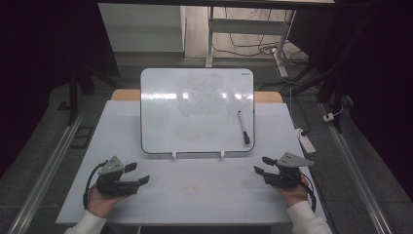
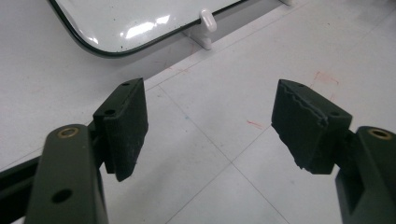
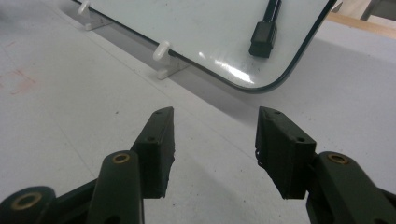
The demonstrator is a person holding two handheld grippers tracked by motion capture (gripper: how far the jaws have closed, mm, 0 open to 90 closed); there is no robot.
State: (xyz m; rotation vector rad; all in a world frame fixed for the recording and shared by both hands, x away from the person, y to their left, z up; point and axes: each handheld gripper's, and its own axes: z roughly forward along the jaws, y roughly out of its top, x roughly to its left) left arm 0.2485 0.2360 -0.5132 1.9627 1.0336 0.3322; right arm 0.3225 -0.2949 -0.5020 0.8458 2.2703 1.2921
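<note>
Both pairs of jaws stand apart with nothing between them. In the high view, we hold the left gripper and the right gripper low over the table, each near its own corner of the whiteboard. The marker lies on the board's right side, cap end toward us. We judge it light, stiff and smooth, likely to roll or slip, so we would pinch it across the middle of the barrel.

In the left gripper view, the jaws gape wide over the matte white table, which bears faint red marks and thin seams. The board's glossy face, dark rounded rim and a white clip show ahead.

In the right gripper view, the jaws stand moderately open. Past them the marker's squarish black cap rests on the slick board, near its rounded corner.
</note>
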